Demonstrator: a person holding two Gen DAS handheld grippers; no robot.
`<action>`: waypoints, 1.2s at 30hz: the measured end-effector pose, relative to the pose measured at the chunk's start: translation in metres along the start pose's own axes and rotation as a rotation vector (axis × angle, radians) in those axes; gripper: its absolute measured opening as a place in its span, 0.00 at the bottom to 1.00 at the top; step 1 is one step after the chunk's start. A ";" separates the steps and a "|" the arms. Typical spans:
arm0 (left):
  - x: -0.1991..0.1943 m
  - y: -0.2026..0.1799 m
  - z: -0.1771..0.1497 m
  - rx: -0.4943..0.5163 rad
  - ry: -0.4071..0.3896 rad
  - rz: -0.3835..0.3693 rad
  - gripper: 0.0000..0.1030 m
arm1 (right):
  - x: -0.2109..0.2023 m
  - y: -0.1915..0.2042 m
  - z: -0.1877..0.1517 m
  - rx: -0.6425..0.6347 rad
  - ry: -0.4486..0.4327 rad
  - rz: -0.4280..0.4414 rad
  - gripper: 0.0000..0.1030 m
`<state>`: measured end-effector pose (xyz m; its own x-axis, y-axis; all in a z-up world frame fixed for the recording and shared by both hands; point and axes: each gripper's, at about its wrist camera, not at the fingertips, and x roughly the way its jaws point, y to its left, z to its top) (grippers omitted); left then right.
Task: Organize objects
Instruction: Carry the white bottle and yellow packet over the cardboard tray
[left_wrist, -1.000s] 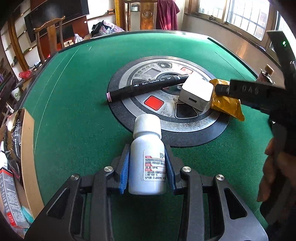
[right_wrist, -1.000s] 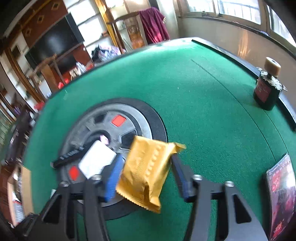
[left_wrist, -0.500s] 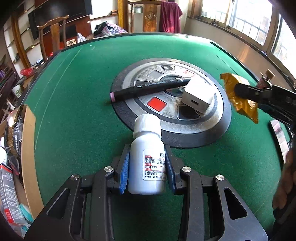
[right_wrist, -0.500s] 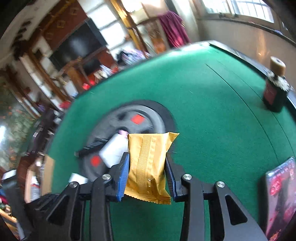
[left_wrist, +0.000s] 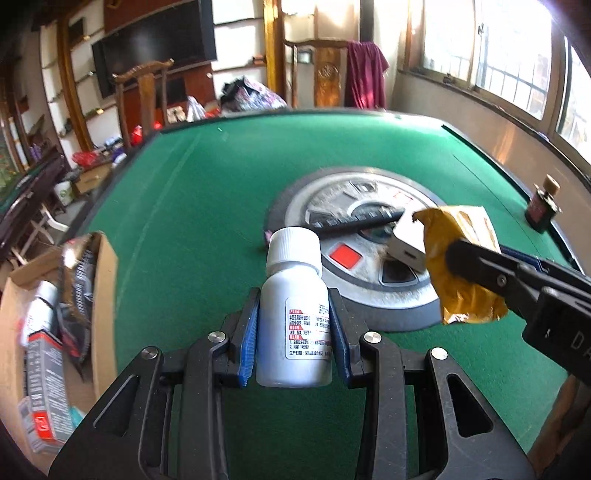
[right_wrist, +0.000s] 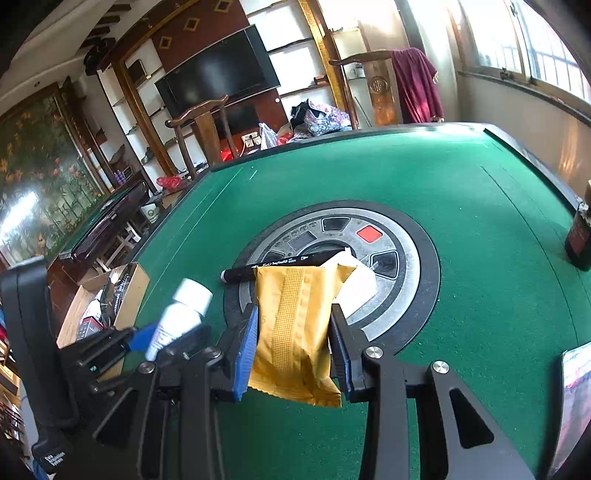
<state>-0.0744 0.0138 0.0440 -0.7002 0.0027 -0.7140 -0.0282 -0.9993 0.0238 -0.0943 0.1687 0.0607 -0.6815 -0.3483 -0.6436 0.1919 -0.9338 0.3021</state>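
Cardboard box (left_wrist: 105, 295) holds packets; left fingers (left_wrist: 248, 332) clamp bottle (left_wrist: 293, 314), right fingers (right_wrist: 246, 343) clamp sachet (right_wrist: 291, 325).

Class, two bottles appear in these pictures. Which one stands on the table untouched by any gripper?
The dark bottle with the tan stopper, at the table's far right edge. The white bottle is clamped in the left gripper.
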 end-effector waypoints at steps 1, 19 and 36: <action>-0.003 0.001 0.001 -0.001 -0.015 0.013 0.33 | 0.000 0.000 0.000 -0.001 -0.002 0.000 0.36; -0.034 0.006 0.002 0.011 -0.184 0.132 0.33 | -0.006 0.014 -0.001 -0.040 -0.026 0.026 0.36; -0.061 0.015 -0.004 -0.003 -0.291 0.198 0.33 | -0.011 0.039 -0.009 -0.118 -0.049 0.068 0.36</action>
<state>-0.0291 -0.0016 0.0849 -0.8657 -0.1813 -0.4666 0.1304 -0.9816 0.1395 -0.0726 0.1350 0.0731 -0.6970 -0.4096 -0.5885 0.3190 -0.9122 0.2572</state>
